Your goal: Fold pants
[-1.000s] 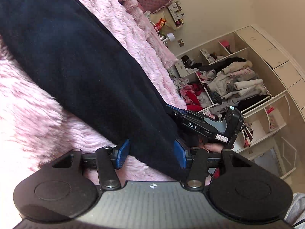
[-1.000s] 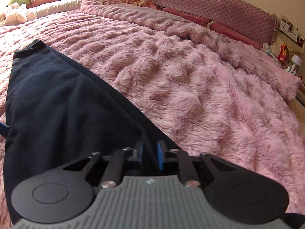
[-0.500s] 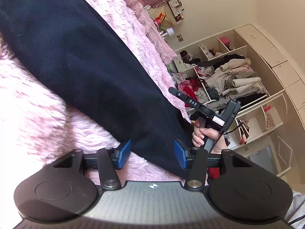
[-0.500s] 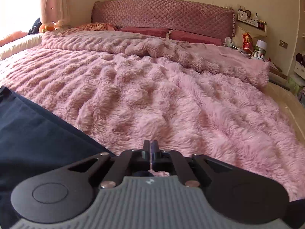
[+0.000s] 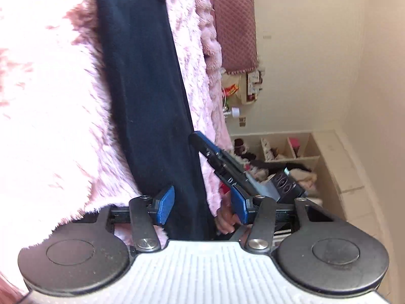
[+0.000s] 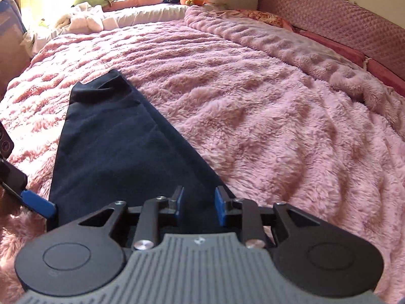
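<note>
A: Where are the pants?

B: I see the navy pants (image 6: 121, 147) lying flat on the pink fluffy blanket (image 6: 265, 131), a long dark strip running from the near edge of the bed toward the far side. Its far end is bunched and slightly turned up; the near end reaches under my right gripper (image 6: 198, 204).

A: Gripper states?

B: My right gripper's jaws are opening, blue pads apart, with the near right corner of the fabric between them; the pads do not press it. My left gripper (image 5: 201, 206) stands wide, the cloth's edge passing between its pads, no grip that I can see. In the right wrist view its blue tip sits at the near left corner of the pants.

A: And in the left wrist view?

B: There the picture is rolled on its side. The right gripper (image 5: 202, 143) comes in from beside the bed edge, and fingers of a hand (image 5: 225, 217) curl round its handle.

A: Surface and room?

B: The blanket covers the bed, rumpled into a ridge toward the quilted headboard (image 6: 341, 22). Soft toys and light cloth (image 6: 86, 20) lie along the far edge under a bright window. Beyond the bed's right edge I note a cluttered bedside stand (image 5: 243, 88), cream walls, and open shelves (image 5: 286, 149) stuffed with clothes.
</note>
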